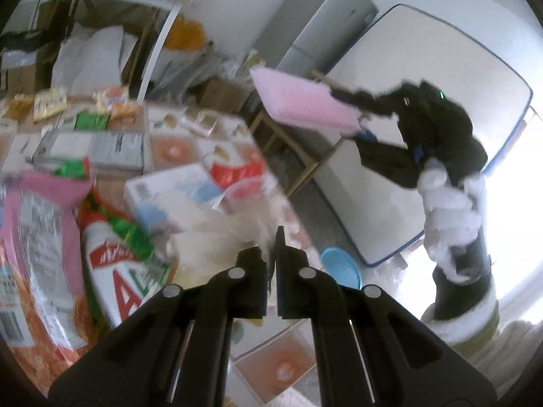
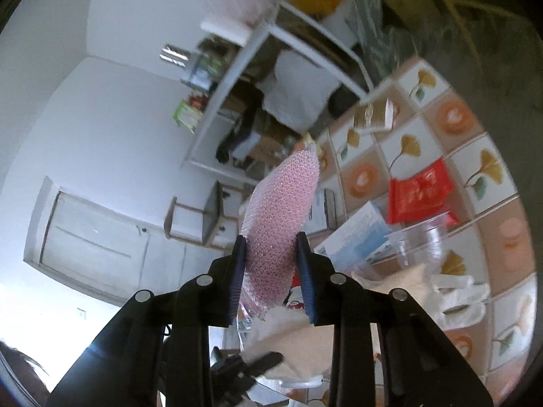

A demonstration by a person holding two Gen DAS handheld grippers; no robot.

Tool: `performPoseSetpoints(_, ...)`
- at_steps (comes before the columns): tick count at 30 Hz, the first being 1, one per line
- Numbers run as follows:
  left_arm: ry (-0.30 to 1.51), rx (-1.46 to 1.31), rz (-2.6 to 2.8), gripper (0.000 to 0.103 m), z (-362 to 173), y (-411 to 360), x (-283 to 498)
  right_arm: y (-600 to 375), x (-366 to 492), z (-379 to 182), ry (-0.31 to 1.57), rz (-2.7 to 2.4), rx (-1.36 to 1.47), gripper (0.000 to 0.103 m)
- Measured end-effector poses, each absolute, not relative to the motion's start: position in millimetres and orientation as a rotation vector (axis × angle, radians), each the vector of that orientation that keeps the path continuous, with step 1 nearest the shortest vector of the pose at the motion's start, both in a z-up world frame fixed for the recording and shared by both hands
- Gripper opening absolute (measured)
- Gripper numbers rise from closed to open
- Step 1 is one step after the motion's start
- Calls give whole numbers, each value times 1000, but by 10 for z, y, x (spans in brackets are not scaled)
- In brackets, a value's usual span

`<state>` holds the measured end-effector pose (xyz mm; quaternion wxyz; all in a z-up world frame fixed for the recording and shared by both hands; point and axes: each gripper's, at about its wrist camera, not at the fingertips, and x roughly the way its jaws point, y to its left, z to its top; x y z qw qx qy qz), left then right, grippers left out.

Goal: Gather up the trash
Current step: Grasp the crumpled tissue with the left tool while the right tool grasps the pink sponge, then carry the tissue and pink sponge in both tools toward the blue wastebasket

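Observation:
My right gripper (image 2: 270,240) is shut on a pink bubble-wrap sheet (image 2: 281,203), its blue pads pressing both sides, lifted above the table. In the left wrist view the same pink sheet (image 1: 302,101) hangs in the air at the tip of the right gripper (image 1: 349,115), held by a white-gloved hand (image 1: 448,210). My left gripper (image 1: 269,257) is shut, with a thin edge of a whitish plastic bag (image 1: 217,237) pinched between its jaws. That bag (image 2: 305,335) shows low in the right wrist view, with the left gripper (image 2: 268,359) at its edge.
The table with a tiled cloth (image 2: 451,115) holds snack packets (image 1: 44,237), a blue-white box (image 1: 176,193), a red packet (image 2: 420,190) and a clear cup (image 2: 424,240). A blue disc (image 1: 341,268) lies by the table edge. A blue-rimmed white board (image 1: 424,101) and a grey cabinet (image 1: 315,23) stand behind.

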<state>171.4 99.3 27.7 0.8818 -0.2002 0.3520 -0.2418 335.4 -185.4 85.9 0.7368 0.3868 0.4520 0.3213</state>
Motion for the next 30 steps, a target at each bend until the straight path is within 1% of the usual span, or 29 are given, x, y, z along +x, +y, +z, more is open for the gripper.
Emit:
performPoseSetpoints(7, 626, -411, -535, 1, 665, 773, 1750, -2565, 2899, 1147, 859, 607, 869, 29)
performPoseSetpoints(16, 501, -379, -602, 1, 1174, 503, 1610, -3401, 2195, 1252, 746, 447, 948, 29)
performPoseSetpoints(24, 464, -347, -669, 1, 1435, 184, 1452, -3760, 1659, 1210, 704, 361, 988, 29)
performPoseSetpoints(30, 472, -324, -720, 1, 1486, -131, 1365, -3953, 1429, 1104, 689, 321, 1018, 29)
